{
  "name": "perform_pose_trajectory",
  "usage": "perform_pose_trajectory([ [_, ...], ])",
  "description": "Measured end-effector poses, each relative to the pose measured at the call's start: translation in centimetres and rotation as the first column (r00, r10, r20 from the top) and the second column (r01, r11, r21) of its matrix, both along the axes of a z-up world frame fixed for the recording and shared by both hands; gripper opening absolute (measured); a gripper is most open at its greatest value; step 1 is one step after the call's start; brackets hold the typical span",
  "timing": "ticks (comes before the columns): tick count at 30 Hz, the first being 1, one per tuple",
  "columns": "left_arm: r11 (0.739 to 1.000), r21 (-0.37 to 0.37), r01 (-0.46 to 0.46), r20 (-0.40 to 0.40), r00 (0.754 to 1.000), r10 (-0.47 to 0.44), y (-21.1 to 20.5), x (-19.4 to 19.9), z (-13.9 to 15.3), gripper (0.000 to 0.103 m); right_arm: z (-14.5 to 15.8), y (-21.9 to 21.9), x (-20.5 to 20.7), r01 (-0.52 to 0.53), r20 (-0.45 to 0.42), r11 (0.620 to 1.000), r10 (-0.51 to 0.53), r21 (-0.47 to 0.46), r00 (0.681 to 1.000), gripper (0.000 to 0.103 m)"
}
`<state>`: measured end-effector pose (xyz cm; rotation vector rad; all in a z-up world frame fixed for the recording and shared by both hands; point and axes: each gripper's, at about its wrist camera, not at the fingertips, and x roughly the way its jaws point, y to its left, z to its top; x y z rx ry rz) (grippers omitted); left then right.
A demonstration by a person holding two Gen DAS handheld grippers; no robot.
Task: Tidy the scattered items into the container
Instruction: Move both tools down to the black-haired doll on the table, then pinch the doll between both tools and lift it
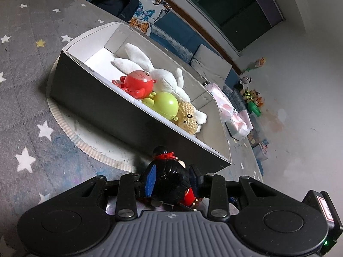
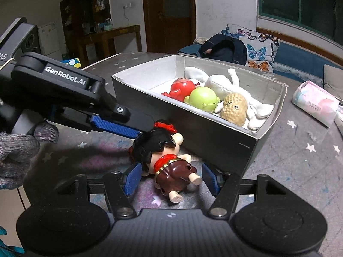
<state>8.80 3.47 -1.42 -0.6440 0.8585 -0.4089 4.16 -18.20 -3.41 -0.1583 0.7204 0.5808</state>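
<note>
A doll [image 2: 169, 160] with black hair, a red headband and a brown skirt lies on the star-patterned table, right against the near wall of the grey box [image 2: 203, 132]. My left gripper [image 2: 142, 133] comes in from the left and is shut on the doll's head [image 1: 169, 175], with a blue pad [image 1: 151, 180] pressed to the hair. My right gripper [image 2: 172, 178] is open around the doll's legs, and both blue pads stand clear of the body. Inside the box [image 1: 96, 94] lie a white plush rabbit [image 1: 165, 79], a red ball toy [image 1: 139, 83], a green ball toy [image 1: 166, 103] and a peanut toy [image 1: 188, 116].
A pink tissue pack [image 2: 315, 105] lies on the table right of the box. A round corrugated mat [image 1: 70, 128] sticks out from under the box. A gloved hand [image 2: 17, 150] holds the left gripper. A dark backpack [image 2: 223, 47] and a butterfly cushion sit on the sofa behind.
</note>
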Motion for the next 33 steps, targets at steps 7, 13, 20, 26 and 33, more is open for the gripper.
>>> perform_pose_trajectory([
  [7,1.000,-0.009,0.000,-0.027,1.000,0.000,0.3,0.8,-0.7,0.037,-0.1,0.1,0.1,-0.013,0.005,1.000,0.013,-0.007,1.000,0.063],
  [13,1.000,-0.013,0.010,-0.025,1.000,-0.011,0.3,1.4,-1.0,0.040,-0.2,0.6,0.1,-0.035,0.016,0.998,0.035,-0.048,0.999,0.063],
  [20,0.999,-0.027,0.020,-0.025,0.999,-0.021,0.5,1.5,-1.2,0.041,-0.3,1.0,0.0,-0.050,0.030,0.996,0.052,-0.071,0.998,0.060],
  [26,1.000,-0.007,0.030,-0.010,0.999,-0.030,0.4,1.0,-0.9,0.039,0.0,1.5,-0.9,-0.063,0.041,0.994,0.067,-0.093,0.997,0.055],
  [33,0.999,-0.034,0.037,0.043,0.998,-0.036,0.6,-0.1,0.9,0.036,1.8,1.2,-2.3,-0.076,0.086,0.994,0.083,-0.083,0.993,0.043],
])
